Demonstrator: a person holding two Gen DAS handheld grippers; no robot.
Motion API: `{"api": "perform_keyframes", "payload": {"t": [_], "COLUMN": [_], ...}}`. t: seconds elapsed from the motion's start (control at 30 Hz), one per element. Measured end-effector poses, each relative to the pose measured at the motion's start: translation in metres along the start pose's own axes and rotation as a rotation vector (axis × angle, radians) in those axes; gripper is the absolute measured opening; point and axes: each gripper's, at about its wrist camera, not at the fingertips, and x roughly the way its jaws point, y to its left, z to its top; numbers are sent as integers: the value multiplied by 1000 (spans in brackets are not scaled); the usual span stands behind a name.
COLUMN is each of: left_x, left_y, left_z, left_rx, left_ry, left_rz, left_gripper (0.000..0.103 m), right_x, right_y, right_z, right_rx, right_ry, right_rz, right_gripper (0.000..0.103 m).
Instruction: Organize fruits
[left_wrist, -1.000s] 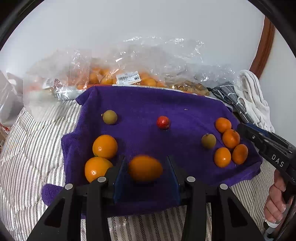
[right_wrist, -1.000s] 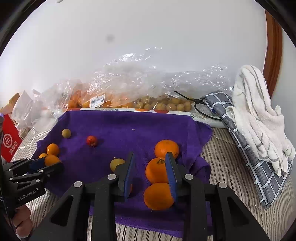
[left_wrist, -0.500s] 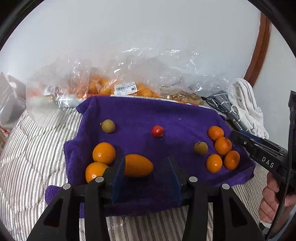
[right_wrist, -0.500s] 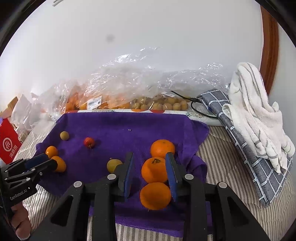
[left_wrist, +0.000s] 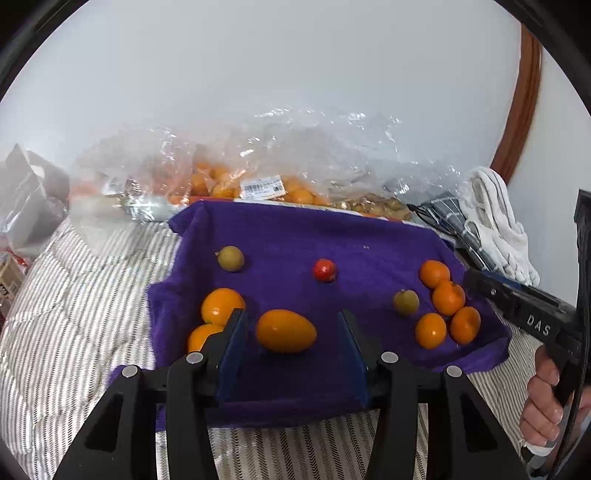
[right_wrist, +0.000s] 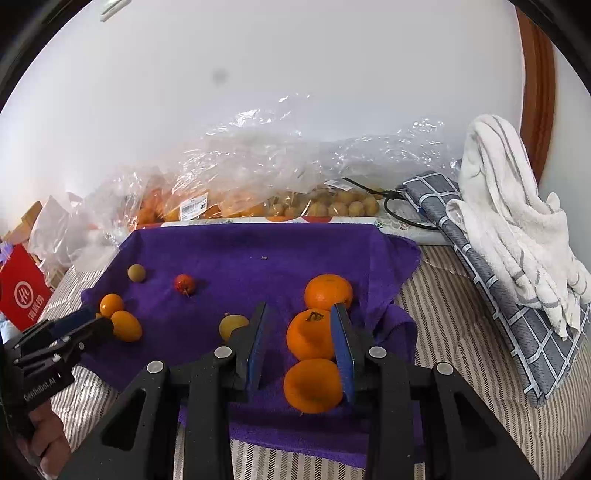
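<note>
A purple towel (left_wrist: 295, 240) lies on the striped bed with fruit on it. My left gripper (left_wrist: 291, 332) is open; an oval orange fruit (left_wrist: 286, 331) lies on the towel between its fingers, near the left one. Two round orange fruits (left_wrist: 221, 304) sit just left of it. A greenish fruit (left_wrist: 230, 258), a red fruit (left_wrist: 324, 270) and another greenish fruit (left_wrist: 405, 302) lie further back. Several mandarins (left_wrist: 448, 297) are grouped at the right. My right gripper (right_wrist: 299, 336) is open above the mandarins (right_wrist: 312, 334), touching none.
Clear plastic bags of oranges and small brown fruits (left_wrist: 258, 181) lie behind the towel against the wall. A white towel (right_wrist: 517, 214) on a grey checked cloth (right_wrist: 517, 314) lies at the right. A red box (right_wrist: 22, 295) stands at the left.
My left gripper has opened and pulled back a little; the oval orange fruit it held now lies on the towel. The right gripper has barely moved.
</note>
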Motion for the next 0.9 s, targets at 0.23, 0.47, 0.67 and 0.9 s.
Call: {"api": "perform_keyframes", "payload": {"t": [0.23, 0.47, 0.67, 0.9], "left_x": [-14, -32, -61, -113], "left_y": [-3, -9, -15, -26], "left_z": [7, 13, 12, 5], "left_rx": [46, 44, 16, 25], "left_ry": [-65, -72, -50, -65], "left_rz": [84, 68, 79, 78], "left_gripper": [50, 57, 61, 75], "right_x": [-6, -37, -84, -133], "right_y": [12, 18, 8, -10], "right_z": [-3, -13, -28, -41], "right_rx": [-35, -23, -7, 55], "right_ry": [8, 20, 38, 32], "right_rz": [44, 39, -2, -6], "right_gripper": [39, 46, 46, 63]}}
